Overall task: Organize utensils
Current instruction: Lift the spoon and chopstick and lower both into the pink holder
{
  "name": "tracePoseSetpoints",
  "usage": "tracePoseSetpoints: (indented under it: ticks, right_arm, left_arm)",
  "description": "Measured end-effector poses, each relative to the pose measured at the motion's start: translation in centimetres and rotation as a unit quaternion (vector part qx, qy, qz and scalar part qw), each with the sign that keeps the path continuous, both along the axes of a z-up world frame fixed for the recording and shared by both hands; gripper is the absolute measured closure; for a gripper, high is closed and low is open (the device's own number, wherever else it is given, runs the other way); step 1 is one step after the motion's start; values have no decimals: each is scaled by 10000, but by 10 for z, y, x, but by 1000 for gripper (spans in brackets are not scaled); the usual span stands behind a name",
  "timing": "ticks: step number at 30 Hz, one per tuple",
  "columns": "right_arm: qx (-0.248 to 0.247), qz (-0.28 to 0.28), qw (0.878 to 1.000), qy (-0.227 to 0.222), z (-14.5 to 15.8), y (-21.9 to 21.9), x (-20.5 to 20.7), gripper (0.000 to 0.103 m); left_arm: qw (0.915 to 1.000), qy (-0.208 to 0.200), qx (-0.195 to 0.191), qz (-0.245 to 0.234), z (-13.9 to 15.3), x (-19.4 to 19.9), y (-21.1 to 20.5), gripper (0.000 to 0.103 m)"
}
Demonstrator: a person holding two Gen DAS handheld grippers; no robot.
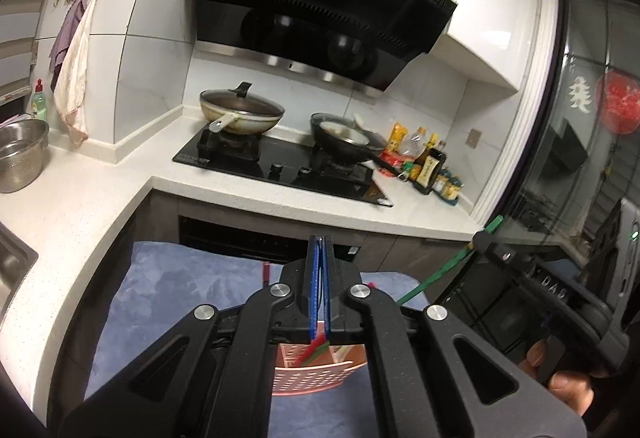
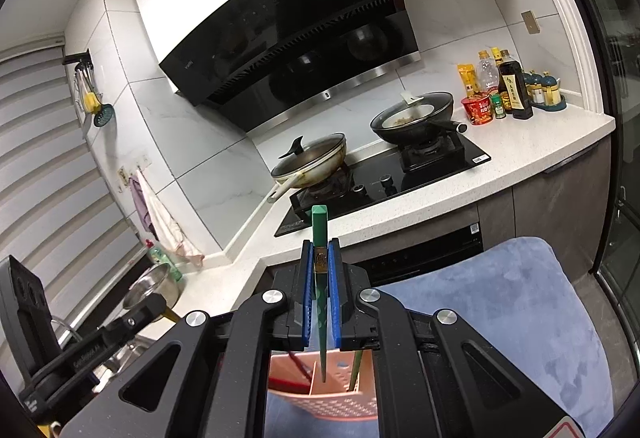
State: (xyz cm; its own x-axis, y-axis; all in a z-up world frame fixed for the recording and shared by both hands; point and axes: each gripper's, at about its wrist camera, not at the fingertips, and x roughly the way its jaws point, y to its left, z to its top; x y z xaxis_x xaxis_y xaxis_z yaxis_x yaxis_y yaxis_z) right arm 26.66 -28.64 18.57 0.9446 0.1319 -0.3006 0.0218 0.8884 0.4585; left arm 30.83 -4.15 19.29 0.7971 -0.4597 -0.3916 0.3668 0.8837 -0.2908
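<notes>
The right gripper [image 2: 321,270] is clamped on a green chopstick [image 2: 320,234], its blue pads pressing the shaft on both sides. The square top of the stick rises above the jaws, and its thin end hangs down over the pink utensil holder [image 2: 324,398]. From the right wrist view the tip appears to lie at or just inside the holder's middle compartment, beside the divider; whether it touches the bottom cannot be told. Another green stick [image 2: 354,374] already stands in the compartment to the right of that divider, and something red [image 2: 288,378] lies in the compartment to its left.

The left gripper [image 1: 319,270] is closed with nothing visible between its pads. It hangs above the same holder [image 1: 316,374], where red and green pieces show below its jaws. The holder rests on a blue cloth [image 2: 500,310] in front of the stove counter [image 1: 100,206].

The step in hand looks like sorting the green chopstick into the holder, probably to join its green mate. The next move calls for lining the tip up with the right-hand compartment, away from the divider, lowering until the stick is well inside, and only then parting the jaws, so the stick drops upright rather than tipping out over the holder's rim onto the cloth.
</notes>
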Motion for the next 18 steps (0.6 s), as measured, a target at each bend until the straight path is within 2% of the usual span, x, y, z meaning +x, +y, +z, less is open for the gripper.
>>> tracePoseSetpoints:
  ticks: [4,18]
  right_arm:
    - [-54,0,9999,93,-10,2,15,96]
    - [-200,182,9984,495,-47,16,41,96]
  left_arm:
    - [9998,132,149,87,-15,10,-3,102]
    - [9975,630,243,204,-59,33,3,102]
